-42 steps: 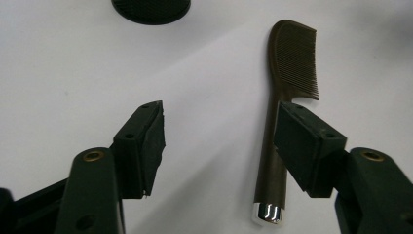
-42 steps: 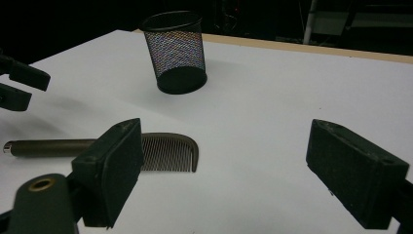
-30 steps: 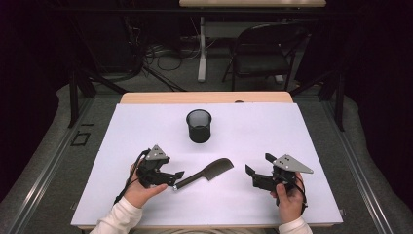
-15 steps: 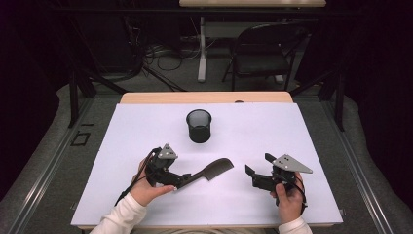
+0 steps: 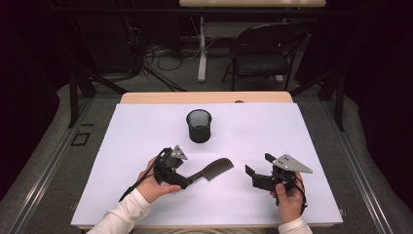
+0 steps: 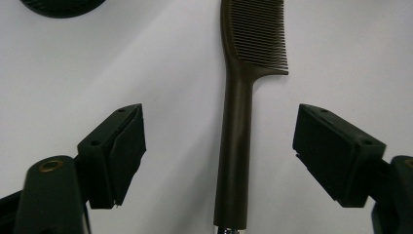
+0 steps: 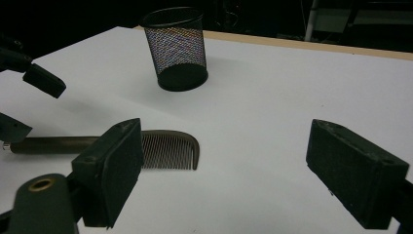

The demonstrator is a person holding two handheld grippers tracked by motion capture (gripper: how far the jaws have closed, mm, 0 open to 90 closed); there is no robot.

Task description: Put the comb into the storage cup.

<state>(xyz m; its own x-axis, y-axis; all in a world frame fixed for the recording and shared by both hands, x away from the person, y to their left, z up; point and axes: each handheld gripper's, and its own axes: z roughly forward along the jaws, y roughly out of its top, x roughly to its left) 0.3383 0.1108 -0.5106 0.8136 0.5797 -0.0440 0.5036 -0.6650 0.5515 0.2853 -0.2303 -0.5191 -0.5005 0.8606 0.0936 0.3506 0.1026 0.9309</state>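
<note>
High view: a white table (image 5: pixel 146 126) holds a black mesh cup (image 5: pixel 199 126) near its middle and a dark comb (image 5: pixel 213 170) lying flat nearer the person. The left gripper (image 5: pixel 187 183), held in the left hand (image 5: pixel 153 184), sits at the comb's handle end. The right gripper (image 5: pixel 251 174), held in the right hand (image 5: pixel 288 196), rests well apart from the comb, on the right.

Left gripper view: the jaws stand wide apart, one on each side of the comb's handle (image 6: pixel 234 151), neither touching it. The comb's teeth (image 6: pixel 258 34) point away, towards the top.

Right gripper view: the jaws stand wide apart with nothing between them. The comb (image 7: pixel 168 148) lies beyond the left jaw, and the mesh cup (image 7: pixel 176 48) stands upright farther back.
</note>
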